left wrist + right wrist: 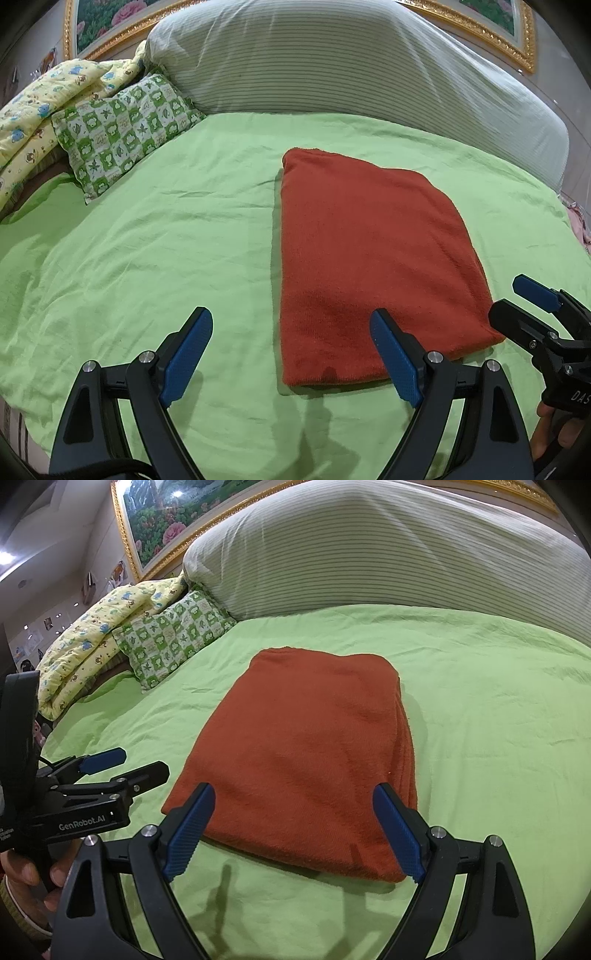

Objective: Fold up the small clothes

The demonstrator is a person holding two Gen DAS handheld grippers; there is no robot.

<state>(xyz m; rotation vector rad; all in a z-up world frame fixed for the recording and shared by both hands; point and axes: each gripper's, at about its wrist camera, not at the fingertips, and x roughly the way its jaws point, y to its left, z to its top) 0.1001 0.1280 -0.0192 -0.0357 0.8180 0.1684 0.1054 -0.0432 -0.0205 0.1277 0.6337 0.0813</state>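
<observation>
A rust-red cloth [362, 251] lies folded into a thick rectangle on the green bedsheet [166, 240]. My left gripper [291, 326] hangs open over the cloth's near left corner. Its left pad is above bare sheet and its right pad above the cloth's near edge, and nothing is gripped. In the right wrist view the same cloth [306, 753] fills the middle. My right gripper [295, 795] is open, its fingers spread about as wide as the cloth's near edge, and holds nothing. Each gripper shows in the other's view: the right gripper [517, 308] and the left gripper [136, 762].
A big striped grey bolster [332, 62] runs along the back of the bed. A green checked pillow [122, 133] and a yellow printed quilt [40, 110] lie at the back left. A gold-framed painting [162, 520] hangs behind. A hand [22, 878] holds the left gripper's handle.
</observation>
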